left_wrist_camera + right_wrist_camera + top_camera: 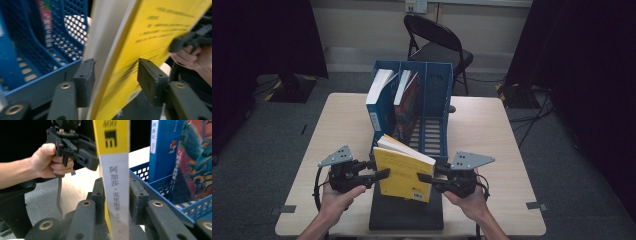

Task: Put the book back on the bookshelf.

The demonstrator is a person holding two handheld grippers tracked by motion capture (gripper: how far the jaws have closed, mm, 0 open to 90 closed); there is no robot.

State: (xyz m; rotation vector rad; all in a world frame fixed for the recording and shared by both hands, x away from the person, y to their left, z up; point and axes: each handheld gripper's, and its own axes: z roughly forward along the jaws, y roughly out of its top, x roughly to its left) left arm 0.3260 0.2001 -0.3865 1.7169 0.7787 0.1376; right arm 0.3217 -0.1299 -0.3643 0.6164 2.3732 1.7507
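A yellow book (404, 172) stands upright in front of the blue file rack (438, 85), held between my two grippers. My right gripper (423, 178) is shut on its white and yellow spine (117, 182), with a pad pressing each side. My left gripper (384, 174) reaches in from the left. Its jaws stand apart around the book's yellow cover (150, 32) and page edge, and there is a gap beside the right pad (151, 80). In the right gripper view a hand holds the left gripper (75, 147) beyond the book.
The rack holds a blue book (379, 97) and a red book (409, 97) in its left slots; the right slot (434, 125) is free. A dark flat pad (407, 212) lies at the wooden table's (492, 135) front edge. A black folding chair (437, 45) stands behind.
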